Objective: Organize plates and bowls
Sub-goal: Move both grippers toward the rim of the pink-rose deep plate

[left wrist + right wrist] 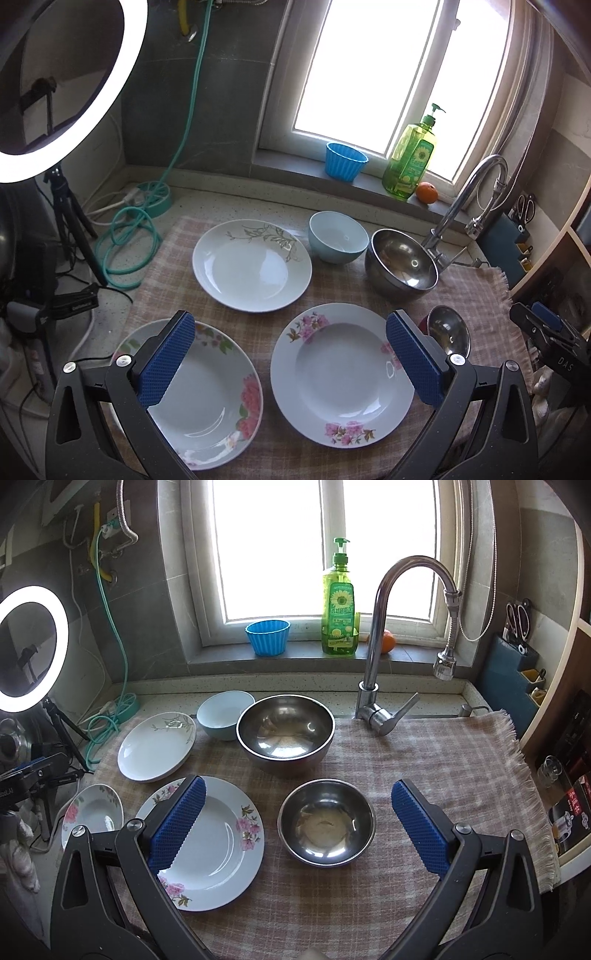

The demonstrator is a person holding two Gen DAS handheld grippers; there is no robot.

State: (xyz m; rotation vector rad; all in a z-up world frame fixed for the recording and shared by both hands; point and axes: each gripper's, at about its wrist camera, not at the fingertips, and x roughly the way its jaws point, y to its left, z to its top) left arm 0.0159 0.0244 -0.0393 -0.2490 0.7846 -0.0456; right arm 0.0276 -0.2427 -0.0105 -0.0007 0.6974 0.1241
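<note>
Three plates and three bowls lie spread on a checked cloth (424, 760) over the counter by the window. Back row, from the left: a white plate with a grey-green leaf sprig (252, 266), a pale blue bowl (338, 236) just beside it, and a large steel bowl (285, 732) whose rim sits close against the blue bowl, though whether they touch cannot be told. Front row: a plate with big red-pink flowers (210, 387) at the cloth's left edge, a deep plate with small pink blossoms (341, 373) near it with a narrow strip of cloth between, and a small steel bowl (327, 821) to the right of that plate, apart from it. All stand upright and none is stacked. Left gripper (291, 363): jaws spread wide, holding nothing, hanging above the two front plates, one blue pad (166, 360) over the red-flowered plate and the other at the right rim of the blossom plate. Right gripper (295, 830): likewise wide open and empty, its jaws either side of the small steel bowl (seen from above, not touching it). Also present: a tap (388, 646) behind the cloth; on the windowsill a blue ribbed cup (267, 632), a green soap bottle (339, 605) and an orange (427, 192); a lit ring lamp (33, 648) at far left.
</note>
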